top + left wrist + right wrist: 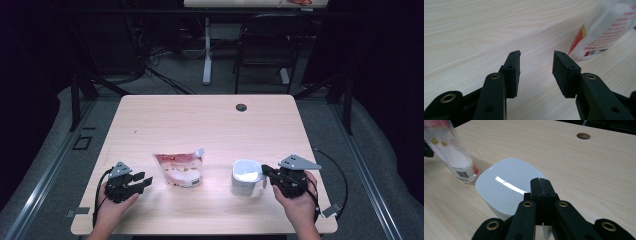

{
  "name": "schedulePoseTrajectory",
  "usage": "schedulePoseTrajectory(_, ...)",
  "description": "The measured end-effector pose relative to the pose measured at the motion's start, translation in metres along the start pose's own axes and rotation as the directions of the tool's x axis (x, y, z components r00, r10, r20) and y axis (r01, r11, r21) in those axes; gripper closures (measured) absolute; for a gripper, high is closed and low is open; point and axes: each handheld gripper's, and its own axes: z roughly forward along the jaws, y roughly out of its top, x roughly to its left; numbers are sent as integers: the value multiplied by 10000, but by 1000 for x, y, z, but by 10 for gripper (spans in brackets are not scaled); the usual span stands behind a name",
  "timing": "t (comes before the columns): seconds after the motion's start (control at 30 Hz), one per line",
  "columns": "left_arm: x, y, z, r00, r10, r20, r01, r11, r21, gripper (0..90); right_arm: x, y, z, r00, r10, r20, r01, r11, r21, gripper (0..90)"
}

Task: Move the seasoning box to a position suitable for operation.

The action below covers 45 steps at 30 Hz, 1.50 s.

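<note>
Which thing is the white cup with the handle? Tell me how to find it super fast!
Look at the light wooden table, near the edge where the person's hands come in. The white jug stands just in front of the right gripper, whose jaws are closed at its handle. Unlike the red-and-white pouch beside it, it is plain white, stiff and open on top.

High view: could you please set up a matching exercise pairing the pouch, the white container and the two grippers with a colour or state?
Things:
1. pouch
2. white container
3. left gripper
4. right gripper

Colour or state:
a. jaws shut
b. jaws open, nothing between them
c. red-and-white print
d. plain white, upright

Pairs: 1-c, 2-d, 3-b, 4-a
</note>
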Motion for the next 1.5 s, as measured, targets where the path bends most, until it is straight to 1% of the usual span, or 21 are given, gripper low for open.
schedulePoseTrajectory(0.03, 0, 0, 0, 10000, 14, -11, -14, 10000, 4, 576, 1, 1, 2, 10000, -17, -32, 17, 10000, 15, 900)
schedulePoseTrajectory(0.1, 0, 0, 0, 10000, 13, -10, -13, 10000, 5, 576, 4, 3, 4, 9998, -198, -4, 198, 9995, 235, 900)
schedulePoseTrajectory(0.17, 0, 0, 0, 10000, 22, 6, -22, 10000, -2, 576, 6, 4, 6, 9990, -370, 262, 360, 9986, 387, 900)
schedulePoseTrajectory(0.23, 0, 0, -1, 10000, 5, -7, -5, 10000, -9, 576, 6, 3, 7, 9990, -359, 283, 345, 9984, 454, 900)
schedulePoseTrajectory(0.4, 0, 0, -1, 10000, -26, -24, 26, 10000, -26, 576, 2, 1, 6, 9999, -93, 76, 89, 9991, 416, 900)
schedulePoseTrajectory(0.47, 0, 0, 0, 10000, 39, -30, -39, 10000, 6, 576, 1, 1, 6, 10000, -56, 29, 54, 9991, 428, 900)
schedulePoseTrajectory(0.53, -1, 0, 0, 10000, 43, -56, -43, 10000, 15, 576, 0, 1, 5, 9999, -116, 116, 110, 9989, 462, 900)
schedulePoseTrajectory(0.6, -1, 0, -1, 10000, 70, -58, -70, 10000, 18, 577, 0, 0, 5, 9999, -23, 117, 18, 9992, 407, 900)
schedulePoseTrajectory(0.7, 0, 0, -1, 10000, 50, -29, -50, 10000, 32, 577, -1, -1, 4, 10000, 75, 62, -78, 9992, 392, 900)
schedulePoseTrajectory(0.93, 0, 0, -1, 10000, 42, -23, -42, 10000, -7, 577, -1, -2, 4, 9999, 132, 41, -133, 9994, 320, 900)
schedulePoseTrajectory(1.0, 0, 0, -1, 10000, 96, -24, -96, 10000, -2, 576, -1, -2, 4, 9999, 141, 55, -143, 9995, 289, 900)
schedulePoseTrajectory(1.17, 0, 0, -1, 10000, 54, -27, -54, 10000, 1, 576, -3, -3, 4, 9999, 144, 75, -146, 9994, 307, 900)
schedulePoseTrajectory(1.4, 0, 0, -1, 10000, 51, -39, -51, 10000, 3, 576, -5, -5, 3, 9992, 401, -17, -400, 9989, 240, 900)
schedulePoseTrajectory(1.5, 0, 0, 0, 10000, 52, -43, -52, 10000, 1, 577, -4, -5, 3, 9993, 360, 27, -361, 9990, 254, 900)
